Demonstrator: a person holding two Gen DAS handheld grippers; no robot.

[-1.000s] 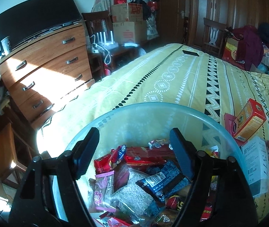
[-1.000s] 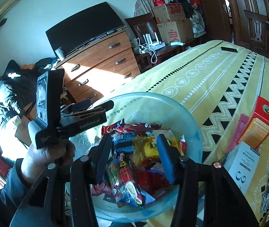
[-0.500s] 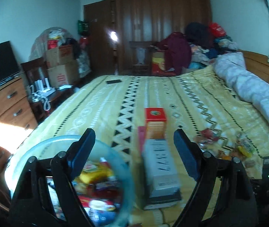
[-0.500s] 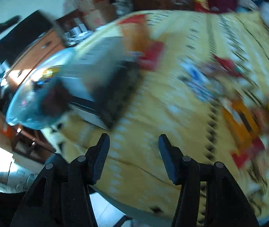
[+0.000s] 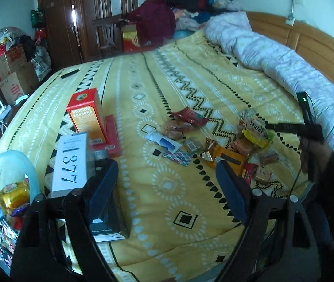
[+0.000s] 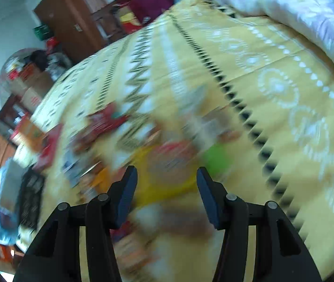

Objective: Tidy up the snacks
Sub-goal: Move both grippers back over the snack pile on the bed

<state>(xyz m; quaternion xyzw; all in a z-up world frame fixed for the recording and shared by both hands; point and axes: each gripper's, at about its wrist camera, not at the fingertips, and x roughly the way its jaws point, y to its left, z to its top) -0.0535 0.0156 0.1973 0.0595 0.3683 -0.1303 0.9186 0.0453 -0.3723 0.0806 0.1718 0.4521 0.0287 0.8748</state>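
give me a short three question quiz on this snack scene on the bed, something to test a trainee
1. True or false: the left claw grips a snack.
2. Where does the blue bowl sit in the left wrist view? A) left edge B) by the headboard C) on the rolled duvet
3. What number is printed on the white box?

Key: 1 false, its fingers stand apart over bare yellow bedspread; 2 A; 3 1377.

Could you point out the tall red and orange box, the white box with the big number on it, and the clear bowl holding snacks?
Red and orange box (image 5: 86, 115): left wrist view, orange front face.
White box (image 5: 70, 164): left wrist view, top face by the printed number.
Clear bowl (image 5: 14, 162): left wrist view, far rim.
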